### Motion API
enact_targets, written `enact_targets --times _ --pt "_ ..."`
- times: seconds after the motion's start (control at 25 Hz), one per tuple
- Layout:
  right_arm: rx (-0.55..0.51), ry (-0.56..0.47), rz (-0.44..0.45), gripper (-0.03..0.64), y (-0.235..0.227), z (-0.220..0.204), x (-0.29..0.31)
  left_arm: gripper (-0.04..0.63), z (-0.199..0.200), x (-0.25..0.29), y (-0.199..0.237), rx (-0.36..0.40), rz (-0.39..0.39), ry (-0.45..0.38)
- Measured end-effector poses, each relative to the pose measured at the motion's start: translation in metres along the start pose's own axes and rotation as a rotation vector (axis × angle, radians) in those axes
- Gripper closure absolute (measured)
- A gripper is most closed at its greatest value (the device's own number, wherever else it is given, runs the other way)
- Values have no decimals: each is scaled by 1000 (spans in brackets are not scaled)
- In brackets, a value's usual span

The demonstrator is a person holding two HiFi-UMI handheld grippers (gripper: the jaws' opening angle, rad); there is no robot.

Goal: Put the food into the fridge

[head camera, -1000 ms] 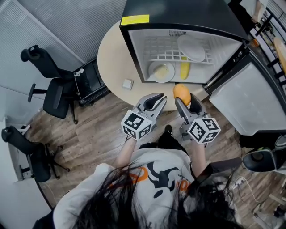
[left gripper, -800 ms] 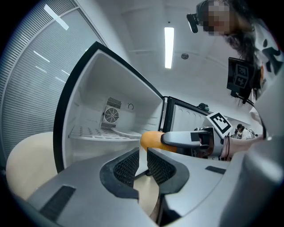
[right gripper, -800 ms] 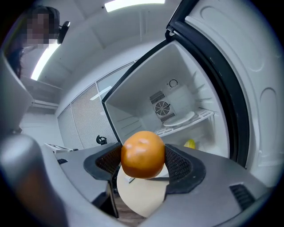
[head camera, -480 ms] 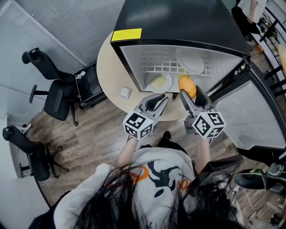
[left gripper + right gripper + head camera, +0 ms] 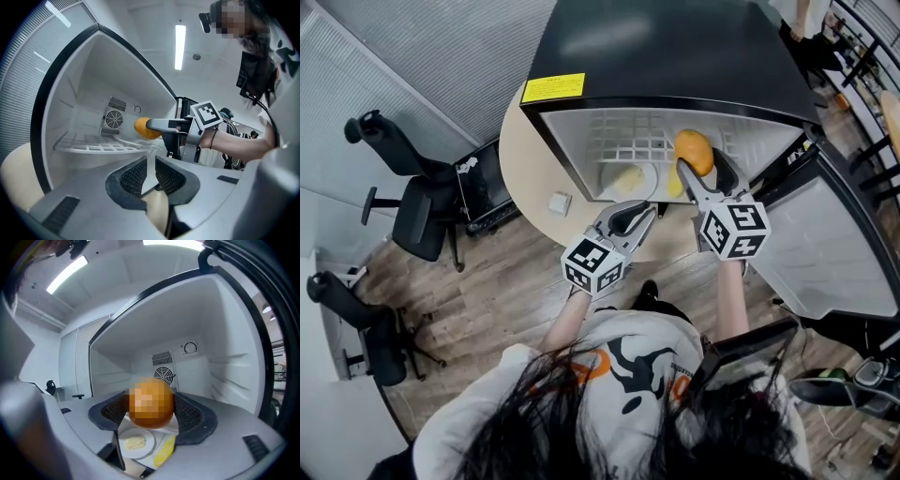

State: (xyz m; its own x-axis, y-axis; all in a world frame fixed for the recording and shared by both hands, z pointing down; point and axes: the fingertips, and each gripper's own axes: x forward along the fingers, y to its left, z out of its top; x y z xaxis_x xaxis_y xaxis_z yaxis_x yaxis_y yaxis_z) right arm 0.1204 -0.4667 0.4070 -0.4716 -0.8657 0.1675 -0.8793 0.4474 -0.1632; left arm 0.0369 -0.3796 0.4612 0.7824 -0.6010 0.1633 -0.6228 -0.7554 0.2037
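- wood floor under a round beige table; two black office chairs stand to the left.
- black-topped mini fridge sits on the table, with its door swung open to the right.
- right gripper is clamped on an orange, one jaw on each side of it.
- orange is just inside the fridge opening, held above the wire shelf and not resting on anything.
- left gripper has its jaws at a narrow gap with nothing between them. it is held outside the fridge, over the table's front edge, left of the right gripper.
- on the fridge floor, a white plate carries pale food, and a yellow item lies just beside it on the right; can't tell what it is.
- round fan vent is on the fridge's back wall.
- small white square object lies on the table, left of the fridge front.
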Motion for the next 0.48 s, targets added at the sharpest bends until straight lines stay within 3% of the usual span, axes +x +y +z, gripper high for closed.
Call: enact_targets --times 0.48 --pt "-180 116 -84 298 -35 -10 53 543 -1 -4 10 2 23 9"
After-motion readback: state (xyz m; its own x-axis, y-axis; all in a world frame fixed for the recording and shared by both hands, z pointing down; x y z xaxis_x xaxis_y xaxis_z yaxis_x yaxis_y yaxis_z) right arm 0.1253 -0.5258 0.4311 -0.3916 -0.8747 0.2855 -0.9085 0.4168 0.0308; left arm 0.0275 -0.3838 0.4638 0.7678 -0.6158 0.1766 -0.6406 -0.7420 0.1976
